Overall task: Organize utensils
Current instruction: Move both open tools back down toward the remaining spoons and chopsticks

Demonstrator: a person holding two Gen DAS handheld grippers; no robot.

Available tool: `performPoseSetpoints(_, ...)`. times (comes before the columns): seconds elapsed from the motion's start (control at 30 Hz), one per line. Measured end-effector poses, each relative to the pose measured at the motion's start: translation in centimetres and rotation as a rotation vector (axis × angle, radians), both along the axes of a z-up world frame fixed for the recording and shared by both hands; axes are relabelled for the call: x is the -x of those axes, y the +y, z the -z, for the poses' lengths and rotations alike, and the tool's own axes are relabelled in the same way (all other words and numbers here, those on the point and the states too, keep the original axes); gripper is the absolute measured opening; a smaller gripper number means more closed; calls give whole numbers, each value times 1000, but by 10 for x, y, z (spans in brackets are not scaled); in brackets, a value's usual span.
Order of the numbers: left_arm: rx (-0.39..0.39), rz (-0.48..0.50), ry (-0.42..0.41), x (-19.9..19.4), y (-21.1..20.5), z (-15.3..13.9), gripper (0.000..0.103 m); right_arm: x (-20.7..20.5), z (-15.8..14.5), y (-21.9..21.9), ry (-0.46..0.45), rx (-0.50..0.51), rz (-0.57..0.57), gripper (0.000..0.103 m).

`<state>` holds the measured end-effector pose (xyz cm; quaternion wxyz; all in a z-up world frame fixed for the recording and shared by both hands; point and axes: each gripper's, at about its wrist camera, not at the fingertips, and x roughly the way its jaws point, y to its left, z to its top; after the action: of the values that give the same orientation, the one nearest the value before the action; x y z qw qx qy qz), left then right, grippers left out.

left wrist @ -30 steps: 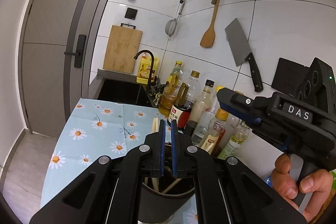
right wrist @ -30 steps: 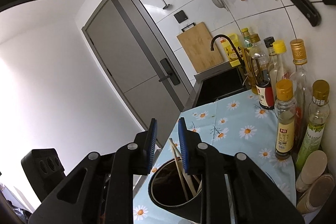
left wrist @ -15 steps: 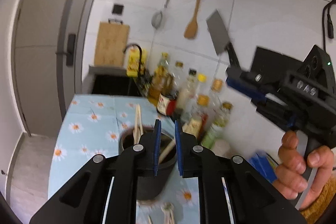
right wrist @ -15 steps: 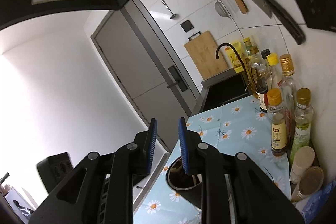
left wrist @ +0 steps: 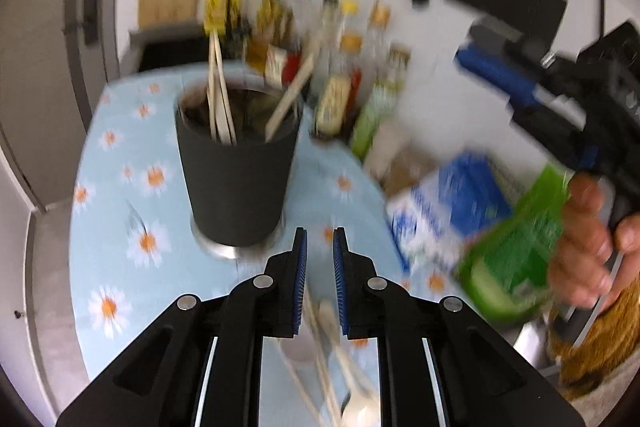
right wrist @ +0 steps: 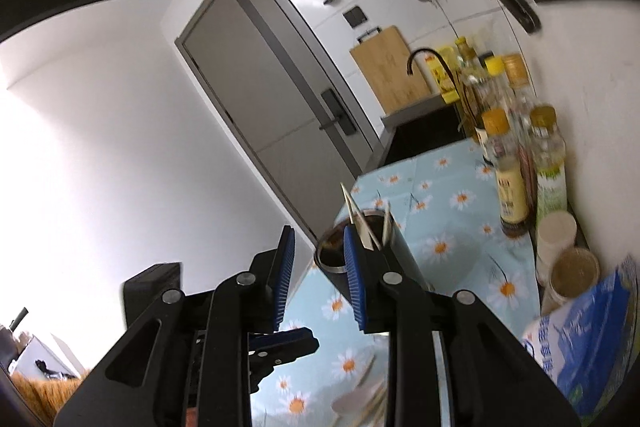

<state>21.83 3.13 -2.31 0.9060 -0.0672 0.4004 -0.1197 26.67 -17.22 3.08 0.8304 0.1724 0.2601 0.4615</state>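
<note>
A second ago our left gripper (left wrist: 319, 259) sat right over the cup (left wrist: 238, 171) with its jaws nearly shut; now it has pulled back and tipped down, jaws apart and empty. The cup stands ahead on the daisy cloth (left wrist: 116, 227), with chopsticks (left wrist: 219, 95) upright inside. We judge one drop-off done. More utensils (left wrist: 332, 347) (blurred, chopsticks and a spoon by the look) lie on the cloth just under the jaws, likely our next pick. Our right gripper (right wrist: 318, 267) has also drawn back from the cup and hangs open, holding nothing, bottles (right wrist: 516, 163) to its right.
</note>
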Motion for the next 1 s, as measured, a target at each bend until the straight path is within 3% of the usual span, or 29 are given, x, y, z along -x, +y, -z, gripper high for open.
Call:
performPoseSetpoints(0.2, 4, 54, 248, -15, 3, 48, 13, 9, 27, -8, 49, 58, -23, 28)
performPoseSetpoints(0.47, -26, 92, 454, -32, 5, 96, 13, 23, 68, -10, 103, 146, -62, 28)
performPoseSetpoints(0.73, -45, 136, 571, -44, 0, 114, 12, 25, 97, -24, 168, 173, -53, 28)
performPoseSetpoints(1.0, -79, 137, 579, -56, 2, 110, 12, 20, 107, -24, 200, 174, -51, 28)
